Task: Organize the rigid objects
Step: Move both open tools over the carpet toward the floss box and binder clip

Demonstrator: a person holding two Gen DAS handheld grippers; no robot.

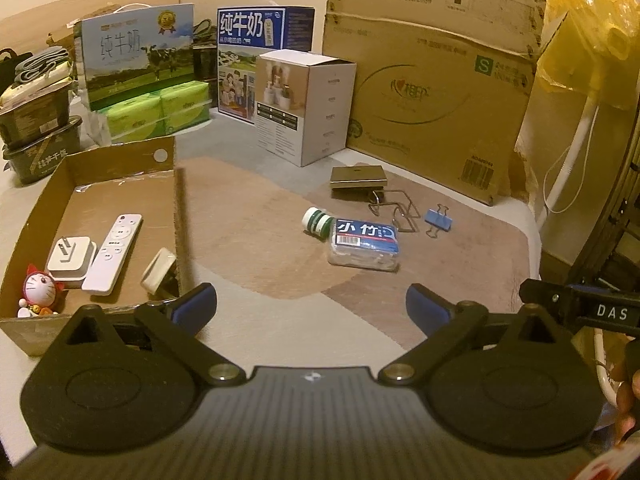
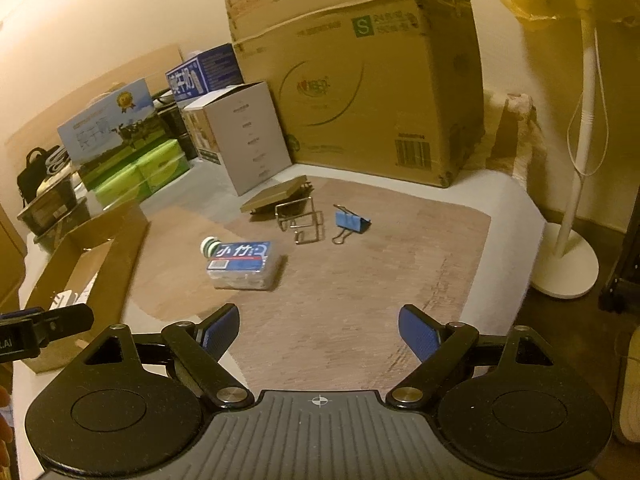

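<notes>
A shallow cardboard tray [image 1: 120, 184] at the left holds a white remote [image 1: 114, 254], a white plug adapter [image 1: 72, 260], a small cat figurine [image 1: 40, 292] and a white square piece [image 1: 158, 270]. On the mat lie a clear box with a blue label [image 1: 365, 245], a green-white bottle [image 1: 317, 221], a blue binder clip [image 1: 439, 219], a wire frame [image 1: 400, 210] and a flat gold box [image 1: 359, 177]. These loose items also show in the right wrist view, the labelled box [image 2: 244, 266] nearest. My left gripper [image 1: 312, 308] and right gripper [image 2: 319, 334] are open and empty, short of them.
Large cardboard box [image 1: 432, 92], white carton [image 1: 306, 106], milk cartons [image 1: 138, 56] and green tissue packs [image 1: 160, 110] line the back. A white fan stand [image 2: 568, 240] is off the right edge. The brown mat [image 2: 340, 280] lies under the loose items.
</notes>
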